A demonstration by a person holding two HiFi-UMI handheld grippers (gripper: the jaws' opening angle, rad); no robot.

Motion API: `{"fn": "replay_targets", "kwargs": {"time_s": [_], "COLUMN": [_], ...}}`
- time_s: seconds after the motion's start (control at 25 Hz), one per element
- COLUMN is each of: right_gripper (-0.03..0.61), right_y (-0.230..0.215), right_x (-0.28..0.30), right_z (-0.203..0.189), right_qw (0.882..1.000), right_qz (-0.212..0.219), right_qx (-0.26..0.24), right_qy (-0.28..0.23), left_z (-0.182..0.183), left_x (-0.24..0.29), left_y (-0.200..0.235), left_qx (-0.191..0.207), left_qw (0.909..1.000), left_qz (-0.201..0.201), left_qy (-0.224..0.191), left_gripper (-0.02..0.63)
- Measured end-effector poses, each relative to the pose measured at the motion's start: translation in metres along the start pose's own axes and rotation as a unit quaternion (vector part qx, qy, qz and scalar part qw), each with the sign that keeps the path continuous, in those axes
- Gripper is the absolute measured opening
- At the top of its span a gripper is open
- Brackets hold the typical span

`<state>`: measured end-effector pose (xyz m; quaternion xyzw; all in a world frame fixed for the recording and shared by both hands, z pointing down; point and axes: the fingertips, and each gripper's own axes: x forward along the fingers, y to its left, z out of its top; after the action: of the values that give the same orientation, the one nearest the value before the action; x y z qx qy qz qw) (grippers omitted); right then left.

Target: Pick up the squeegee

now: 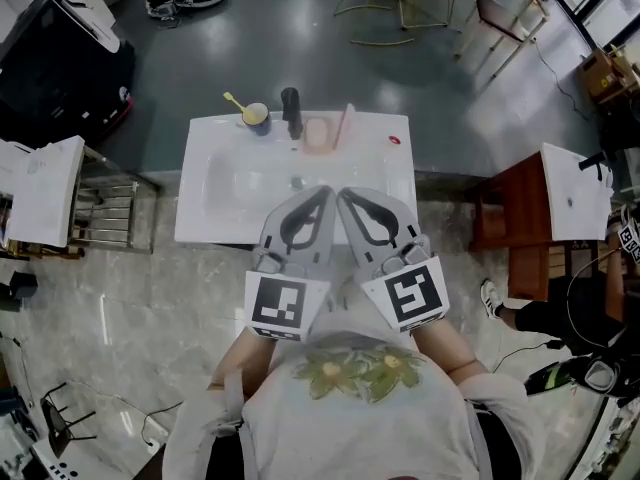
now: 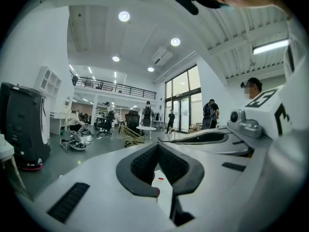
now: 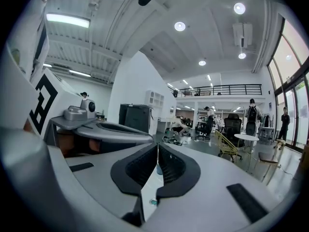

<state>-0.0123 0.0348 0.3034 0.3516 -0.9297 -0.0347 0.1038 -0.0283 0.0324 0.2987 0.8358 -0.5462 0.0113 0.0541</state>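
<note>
A white washbasin (image 1: 225,193) stands below me in the head view. At its back rim, right of the black tap (image 1: 291,112), a thin pink squeegee (image 1: 345,125) leans beside a pink dish (image 1: 318,135). My left gripper (image 1: 326,192) (image 2: 158,146) and right gripper (image 1: 343,195) (image 3: 157,149) are held side by side over the basin's front right part, tips nearly touching, well short of the squeegee. Both are shut with nothing between the jaws. The gripper views look out level across the hall; the squeegee does not show in them.
A cup with a yellow brush (image 1: 256,117) sits left of the tap, a small red mark (image 1: 394,140) at the right rim. A black machine (image 1: 62,68) and white table (image 1: 45,190) stand left, a brown cabinet (image 1: 518,218) right, chairs (image 1: 498,18) beyond.
</note>
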Motion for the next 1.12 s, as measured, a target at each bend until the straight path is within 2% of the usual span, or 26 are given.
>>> {"fn": "replay_targets", "kwargs": {"time_s": [0.2, 0.64, 0.88, 1.12], "right_gripper": [0.025, 0.025, 0.025, 0.025], "right_y": [0.001, -0.017, -0.033, -0.053], "right_x": [0.011, 0.029, 0.041, 0.053], "right_z": [-0.007, -0.030, -0.045, -0.060], "right_qw": [0.999, 0.996, 0.986, 0.981], "right_qz": [-0.005, -0.019, -0.041, -0.047], "right_qx": [-0.046, -0.068, -0.129, -0.140], "right_qy": [0.019, 0.063, 0.100, 0.123], "left_z": [-0.008, -0.024, -0.024, -0.036], "left_x": [0.006, 0.032, 0.049, 0.071], "left_y": [0.010, 0.017, 0.017, 0.022], "left_qx": [-0.011, -0.016, -0.013, -0.005], "left_qw": [0.9998, 0.9988, 0.9978, 0.9966], "left_qz": [-0.012, -0.039, -0.059, -0.066], "left_qy": [0.009, 0.026, 0.026, 0.050], "left_gripper": [0.009, 0.009, 0.009, 0.009]}}
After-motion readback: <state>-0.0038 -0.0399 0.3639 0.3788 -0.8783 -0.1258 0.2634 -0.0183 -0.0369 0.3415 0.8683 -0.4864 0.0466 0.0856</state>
